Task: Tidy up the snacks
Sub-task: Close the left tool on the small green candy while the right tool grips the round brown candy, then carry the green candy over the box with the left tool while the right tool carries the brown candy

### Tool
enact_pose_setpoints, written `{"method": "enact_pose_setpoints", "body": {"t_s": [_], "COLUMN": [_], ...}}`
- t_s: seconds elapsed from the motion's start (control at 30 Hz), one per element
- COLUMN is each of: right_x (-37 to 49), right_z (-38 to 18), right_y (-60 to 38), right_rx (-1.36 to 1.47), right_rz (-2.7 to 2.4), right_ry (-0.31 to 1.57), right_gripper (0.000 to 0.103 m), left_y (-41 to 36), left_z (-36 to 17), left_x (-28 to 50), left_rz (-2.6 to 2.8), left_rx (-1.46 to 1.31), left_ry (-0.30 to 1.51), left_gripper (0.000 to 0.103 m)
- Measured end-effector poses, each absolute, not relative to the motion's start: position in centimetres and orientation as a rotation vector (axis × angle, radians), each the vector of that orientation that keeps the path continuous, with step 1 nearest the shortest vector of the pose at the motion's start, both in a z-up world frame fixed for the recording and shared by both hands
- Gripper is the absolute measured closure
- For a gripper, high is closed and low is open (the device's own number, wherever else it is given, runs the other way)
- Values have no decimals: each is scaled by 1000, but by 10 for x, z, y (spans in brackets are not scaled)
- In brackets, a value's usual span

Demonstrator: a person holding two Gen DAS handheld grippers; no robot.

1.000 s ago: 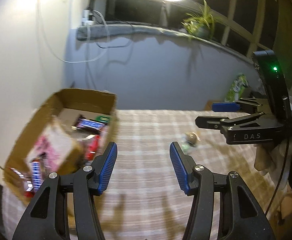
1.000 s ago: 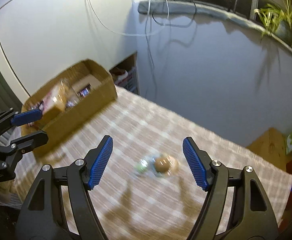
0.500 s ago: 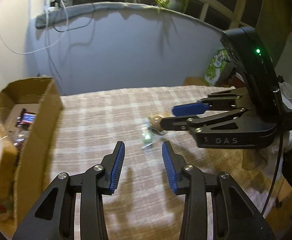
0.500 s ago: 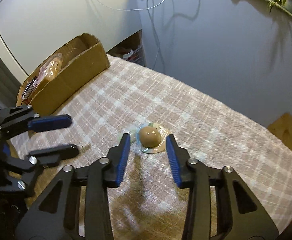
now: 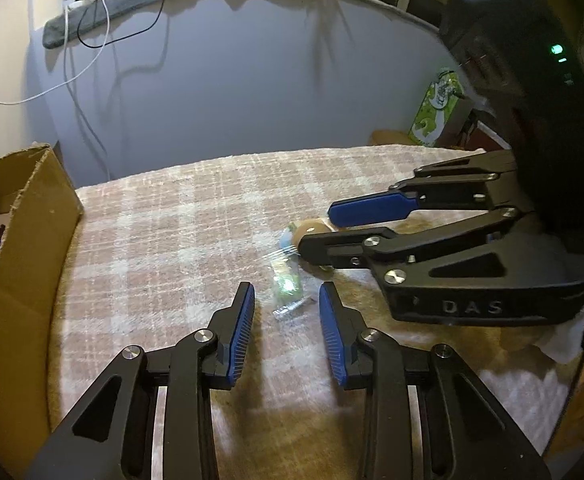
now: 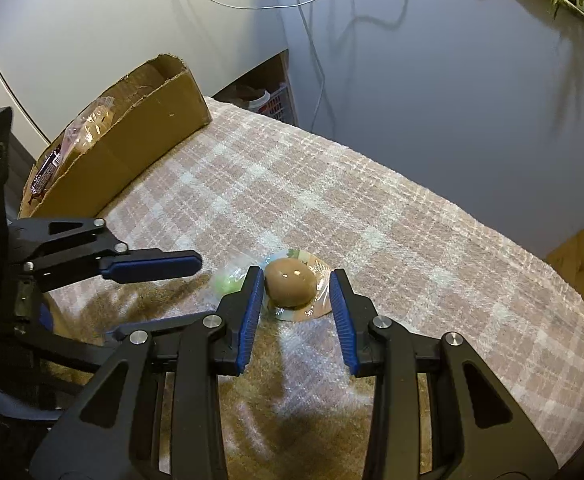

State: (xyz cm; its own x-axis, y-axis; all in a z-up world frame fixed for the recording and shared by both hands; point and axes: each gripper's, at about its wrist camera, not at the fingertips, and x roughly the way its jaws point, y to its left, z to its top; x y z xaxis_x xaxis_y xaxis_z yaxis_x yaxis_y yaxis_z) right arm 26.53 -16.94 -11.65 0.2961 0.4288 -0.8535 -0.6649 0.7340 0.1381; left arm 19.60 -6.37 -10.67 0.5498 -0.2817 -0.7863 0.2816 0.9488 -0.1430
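At the left edge we see a cardboard box [image 6: 131, 140] with wrapped snacks [image 6: 87, 124] in it, standing on the plaid cloth [image 6: 372, 220]. Our left gripper [image 5: 286, 308] comes next, its jaws closing around a small green-and-clear wrapped snack [image 5: 285, 286] lying on the cloth, with gaps left on both sides. Just to the right lies a brown egg-shaped snack in a clear round pack [image 6: 292, 282]. Our right gripper [image 6: 295, 292] straddles it with narrowed jaws; the left pad looks nearly against it, the right pad apart.
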Motion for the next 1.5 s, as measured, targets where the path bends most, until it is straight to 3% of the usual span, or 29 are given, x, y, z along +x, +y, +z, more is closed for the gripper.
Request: {"method": "enact_pose_setpoints", "body": {"t_s": [0.23,0.5,0.57,1.03,1.5], "right_x": [269,268,267,256,227], "right_z": [-118,-119,-118,-112,-70], "right_y": [-164,-156,-155,-154,-145], "right_rx": [-303,-361,-358,-361,-359], "right_rz": [739,735,746,713,718], "right_ry": [1035,1023,1021,1008,936], "right_gripper": [67,68,76,76,76], "left_y": [-65,-60,-58,-39,-5], "left_z": [-114,-116,-115,-98,-60], "left_x": [205,206,206,191,153], "left_rz": [-316,-298,-298,-278,-226], "left_rx": [21,25,21,-23,-49], "left_ry": [929,927,930,896,803], "left_gripper": [81,82,82,82,82]}}
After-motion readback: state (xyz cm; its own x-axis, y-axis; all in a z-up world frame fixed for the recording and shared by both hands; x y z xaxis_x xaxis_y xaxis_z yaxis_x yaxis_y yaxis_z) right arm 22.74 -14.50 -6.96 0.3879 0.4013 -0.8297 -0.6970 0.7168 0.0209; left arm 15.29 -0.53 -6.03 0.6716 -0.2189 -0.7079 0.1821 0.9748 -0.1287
